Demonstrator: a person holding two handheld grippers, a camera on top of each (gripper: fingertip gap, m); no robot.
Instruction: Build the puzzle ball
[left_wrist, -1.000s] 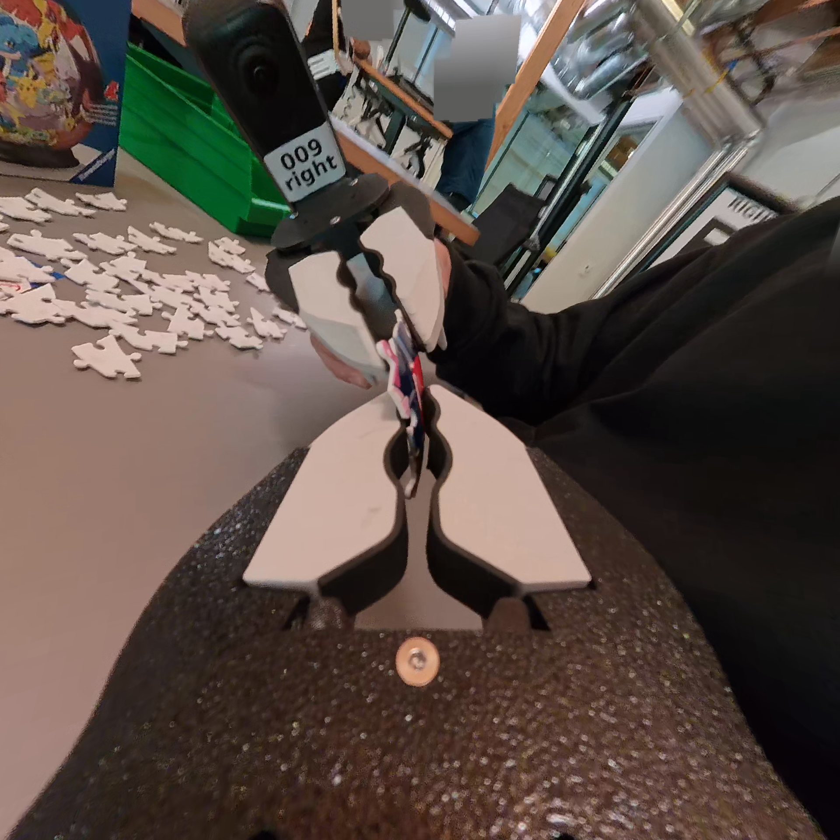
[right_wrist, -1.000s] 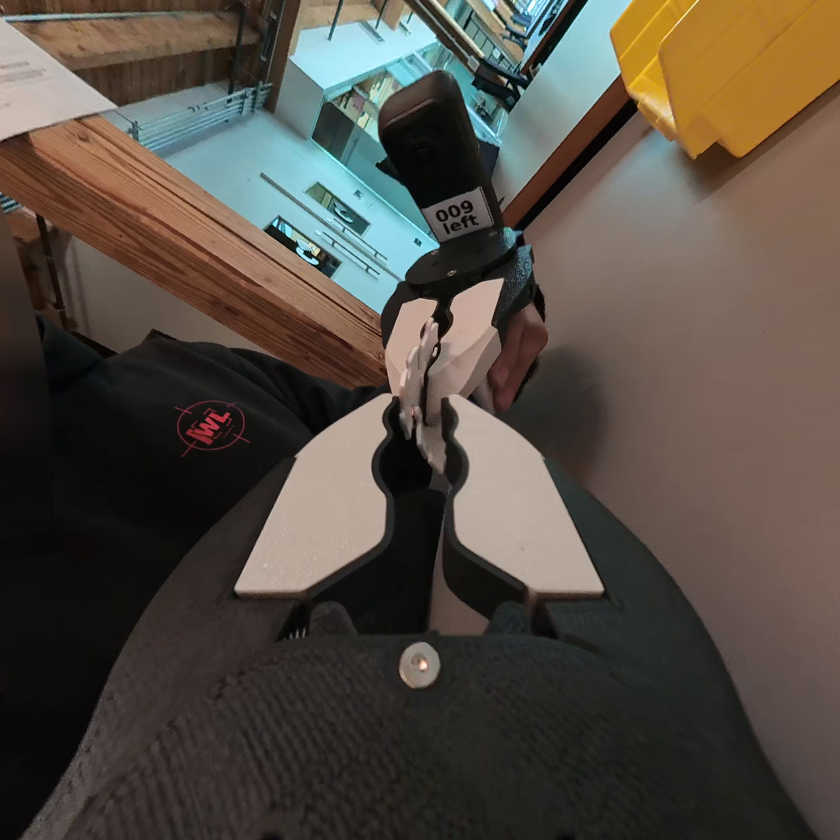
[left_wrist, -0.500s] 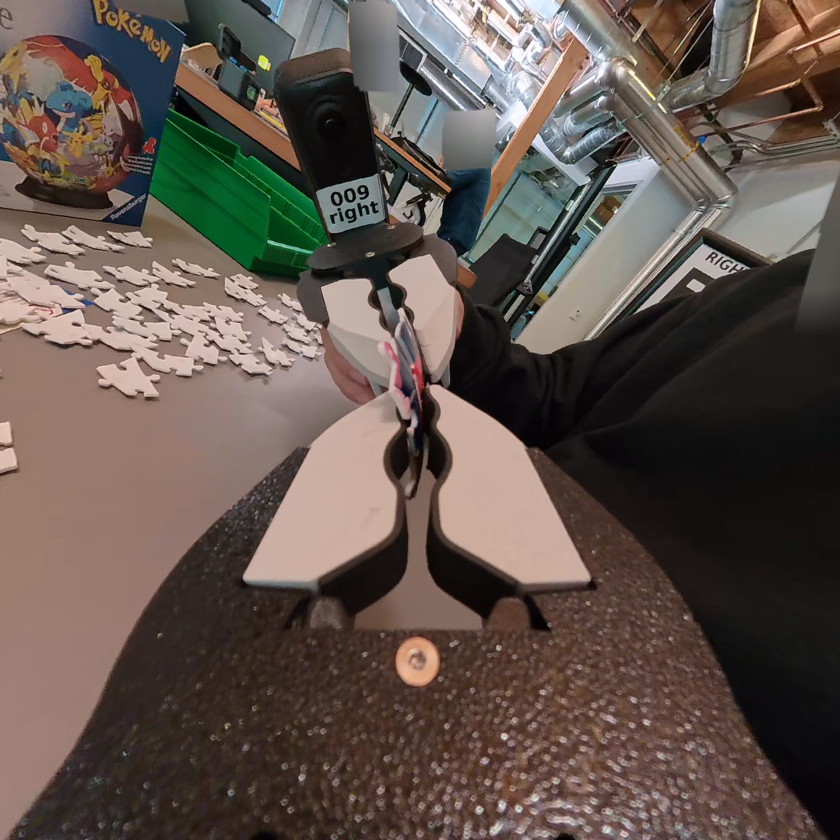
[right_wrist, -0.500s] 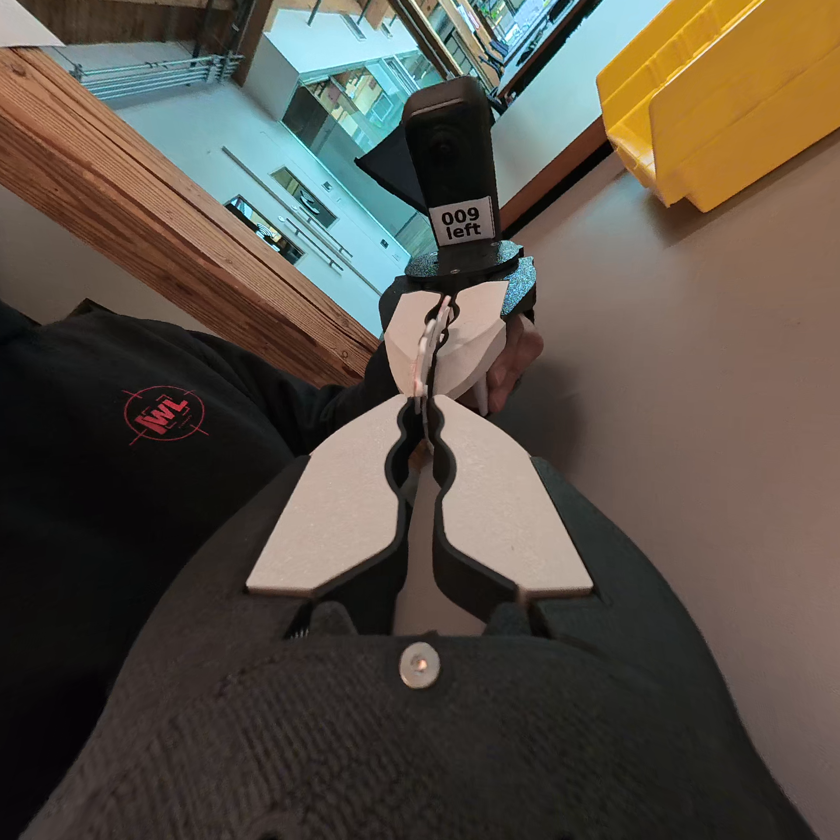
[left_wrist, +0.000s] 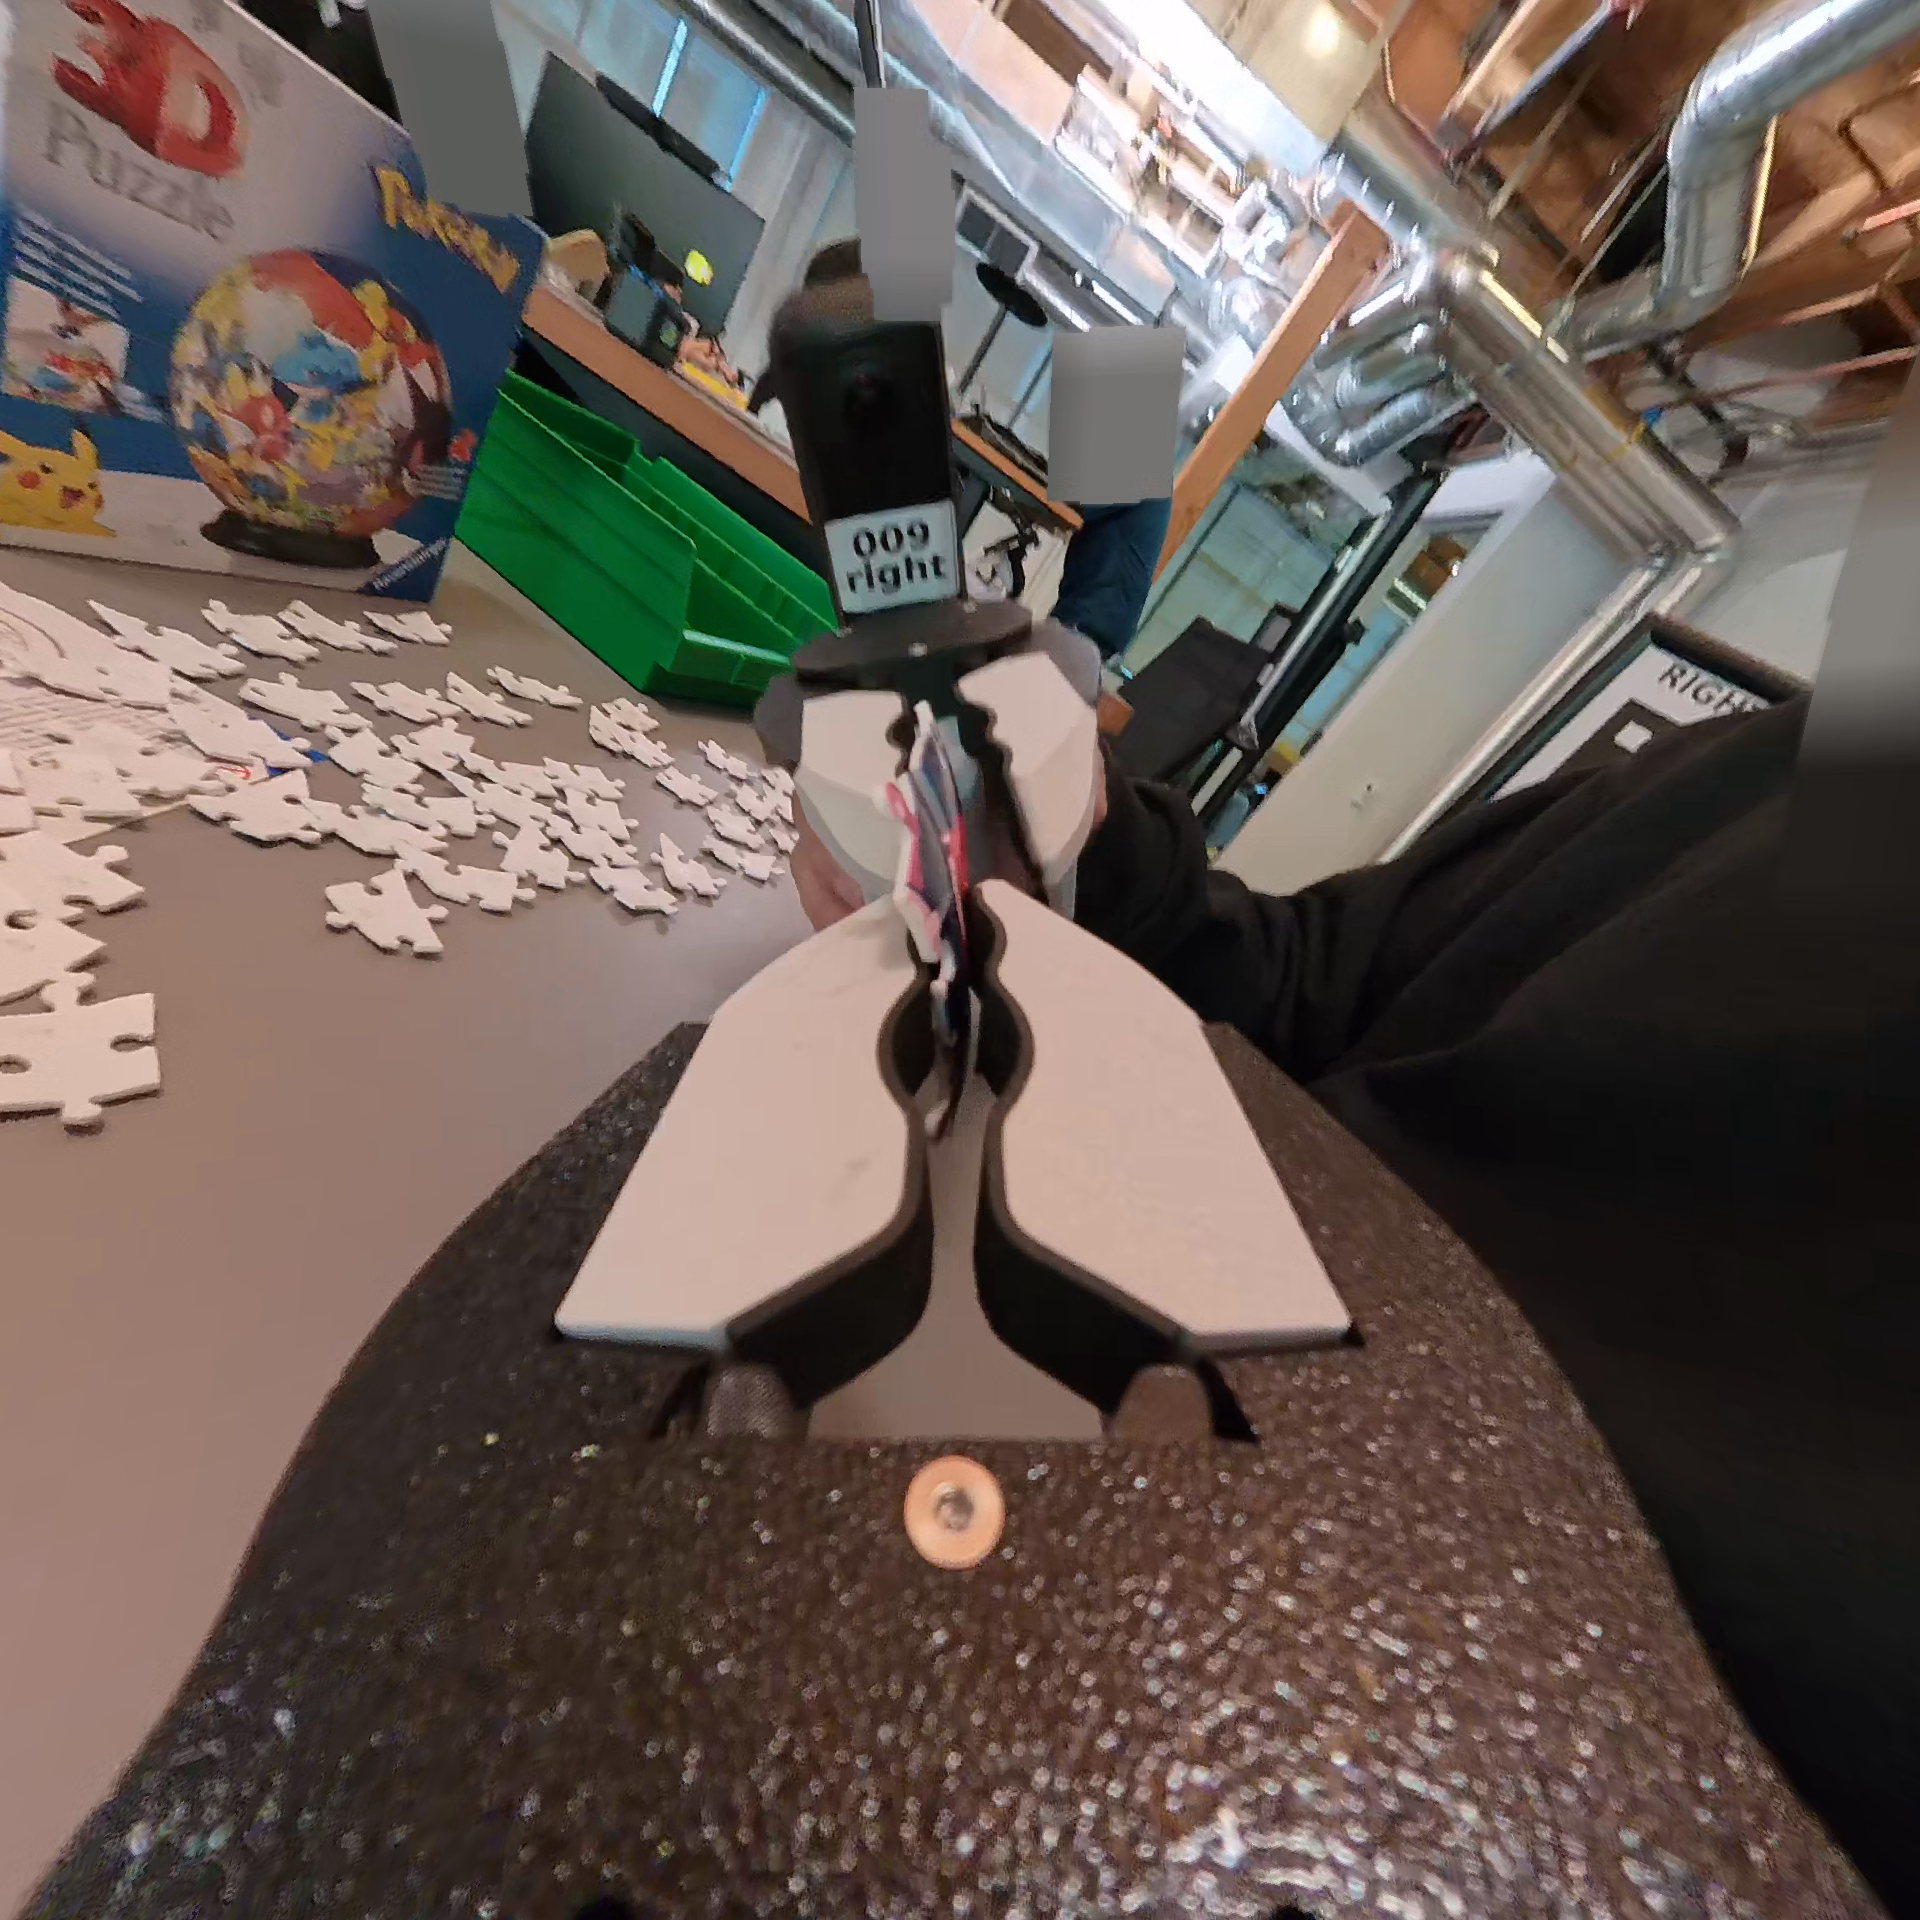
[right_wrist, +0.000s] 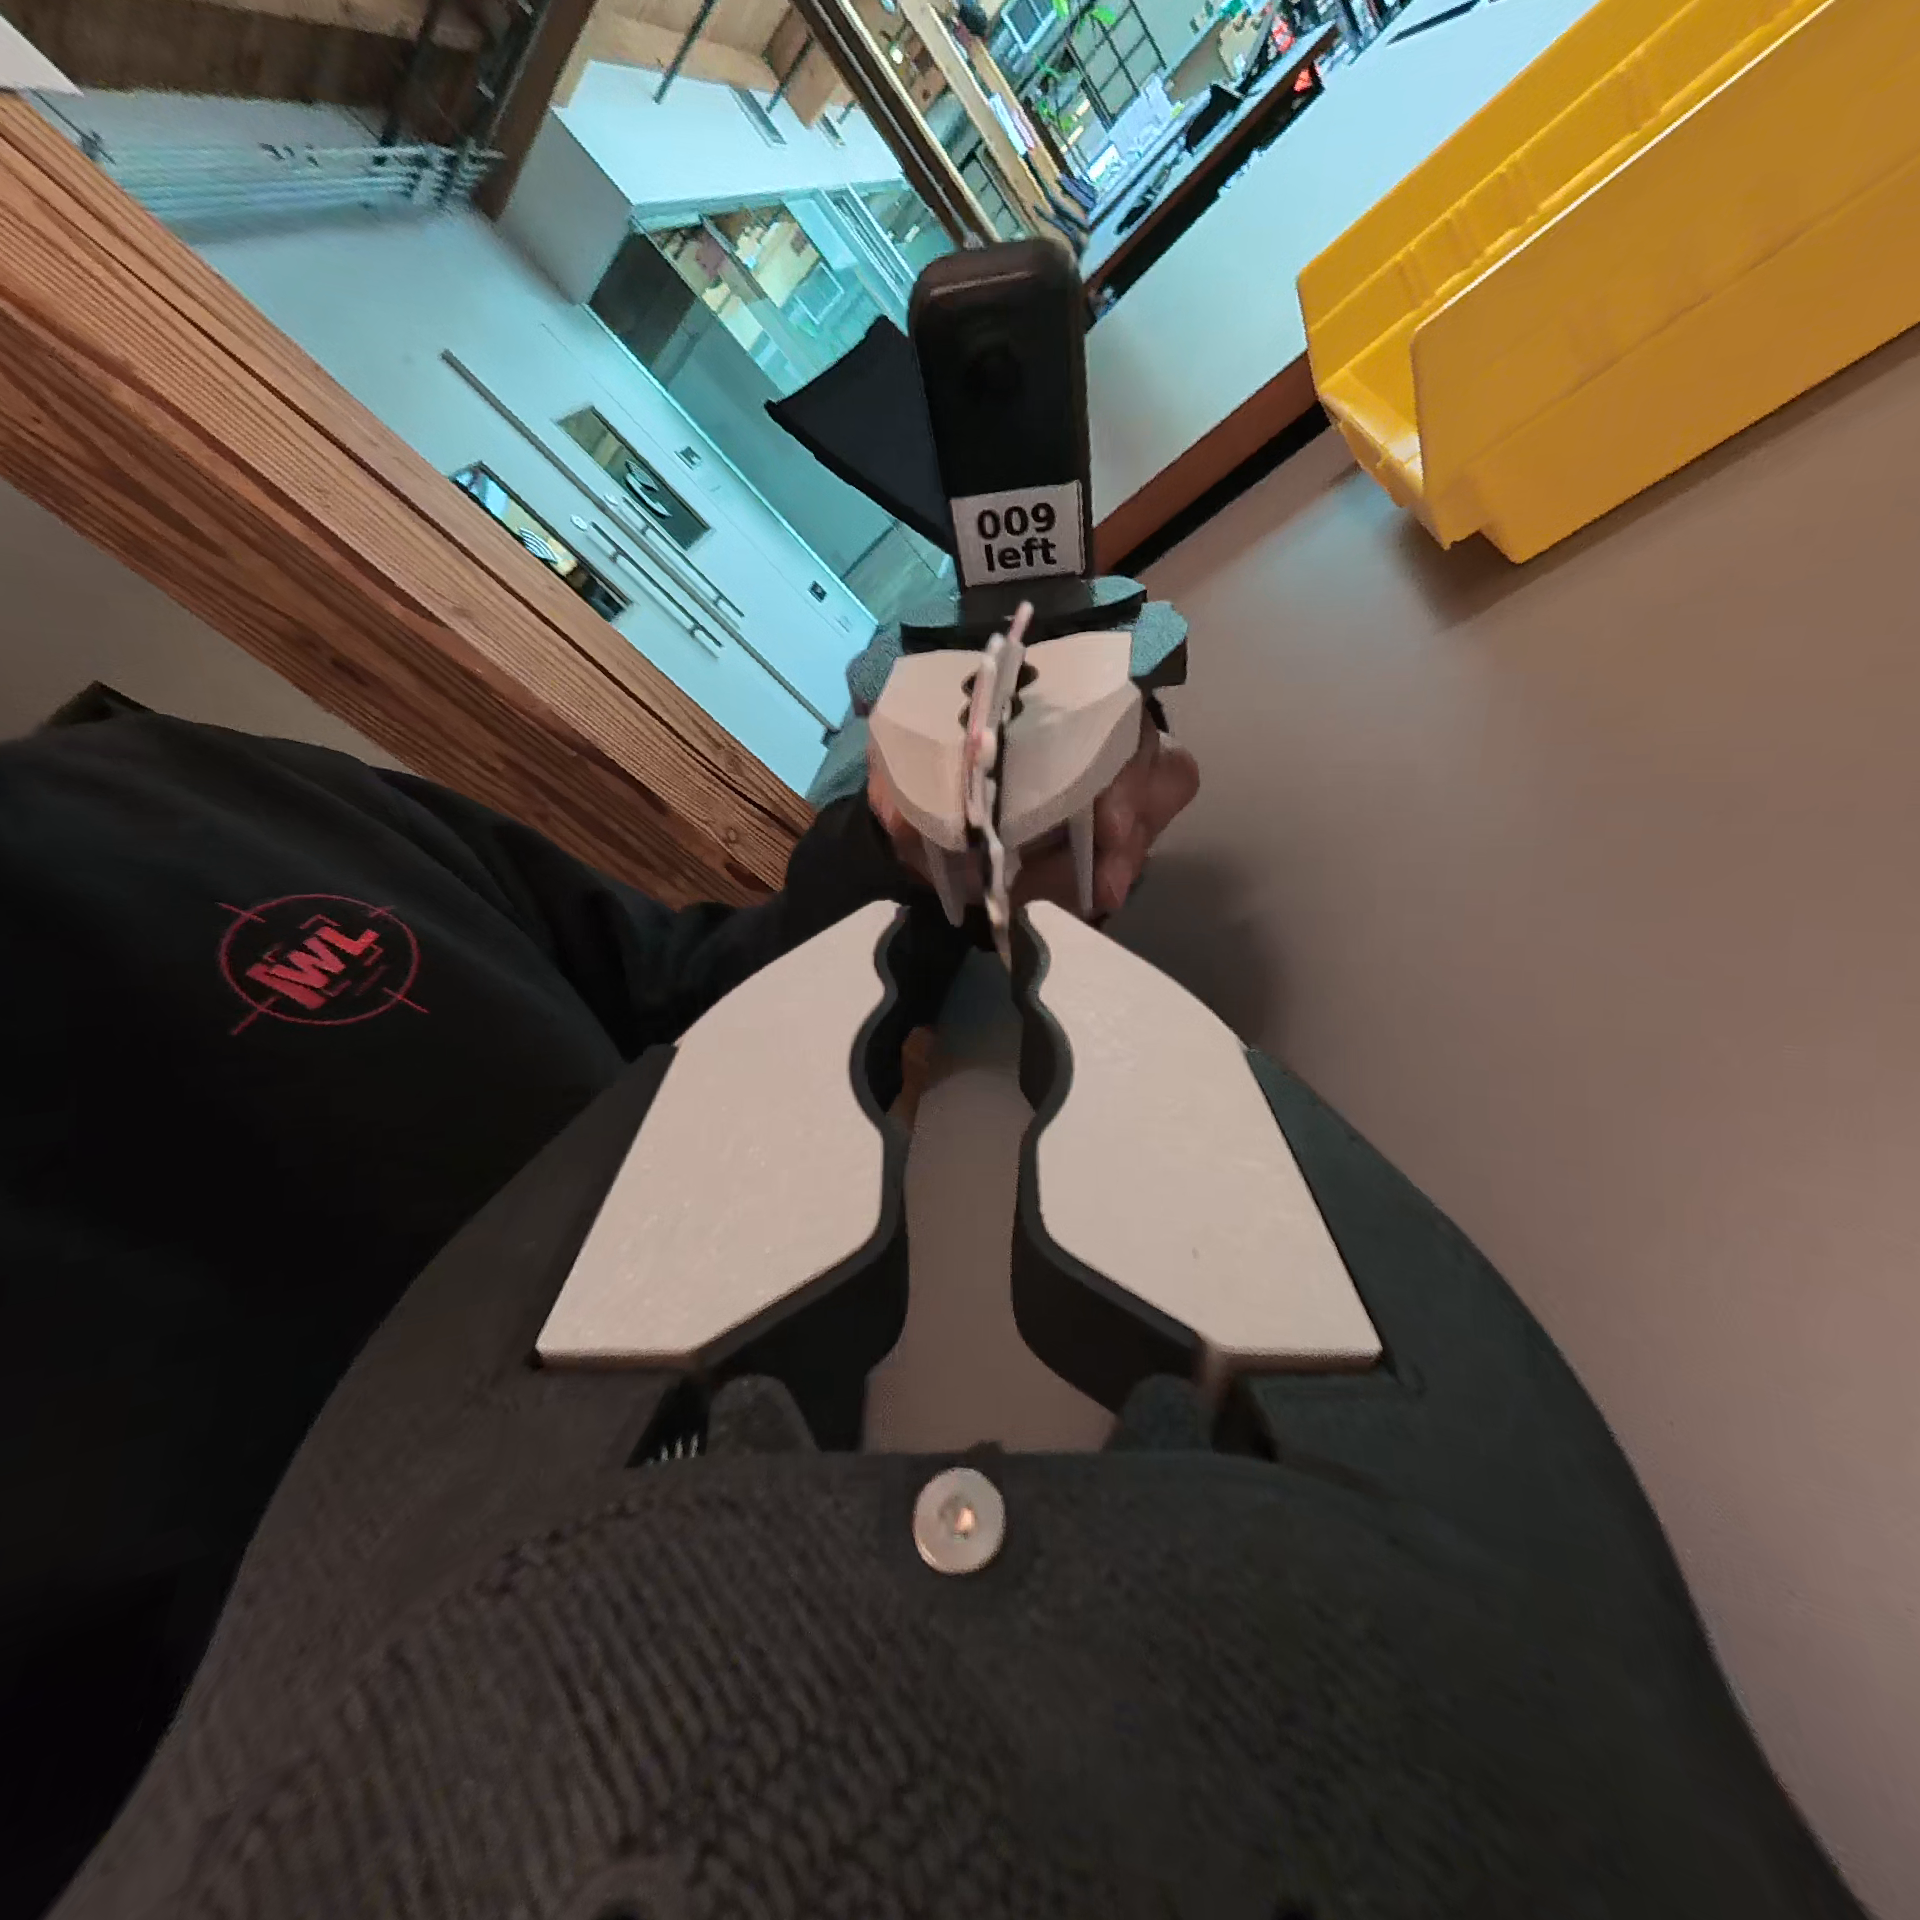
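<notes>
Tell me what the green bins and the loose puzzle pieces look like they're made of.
Green bins: probably moulded plastic, from the uniform colour, slight sheen and crisp thin walls. Loose pieces: matte white backs, thin and flat; card or plastic, can't tell.

Left gripper (left_wrist: 961, 925) jaws pinch joined puzzle pieces (left_wrist: 940, 883) facing the right gripper (left_wrist: 940, 800)

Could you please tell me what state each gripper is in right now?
Left gripper: closed, holding a puzzle piece.
Right gripper: open; the piece's end sits between its fingers, unclamped.
</notes>
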